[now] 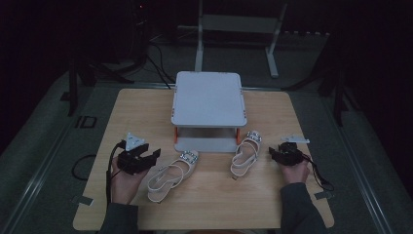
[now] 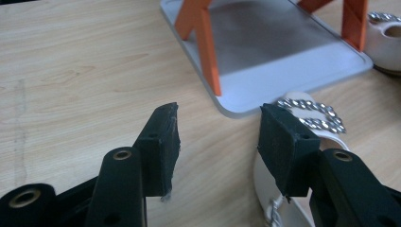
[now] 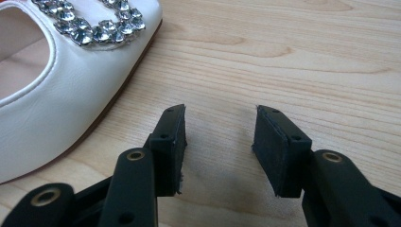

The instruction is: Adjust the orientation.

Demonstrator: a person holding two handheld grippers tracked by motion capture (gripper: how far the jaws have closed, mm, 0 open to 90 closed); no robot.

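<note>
Right now your left gripper (image 1: 152, 155) sits over the near-left part of the wooden table (image 1: 141, 105), its jaws spread apart with nothing between them. Seen along those jaws in the left gripper view, bare wood lies in the gap, and the left sandal (image 1: 173, 174) shows just past and partly behind the right-hand jaw, its jewelled buckle (image 2: 312, 115) near the corner of the rack's lower shelf (image 2: 283, 52). That white slingback lies flat on the table, toe toward the rack, just beside your gripper but not touched by it.

Your right gripper (image 1: 273, 153) rests low at the near-right, jaws likewise released and empty. The right sandal (image 1: 246, 153) lies just beside it, toe also toward the rack; in the right gripper view its toe and sparkling buckle (image 3: 94, 21) sit off to the left of the jaws, clear of both pads.

Between and behind the shoes stands the grey two-tier rack (image 1: 208, 97) on orange legs (image 2: 208, 47).
</note>
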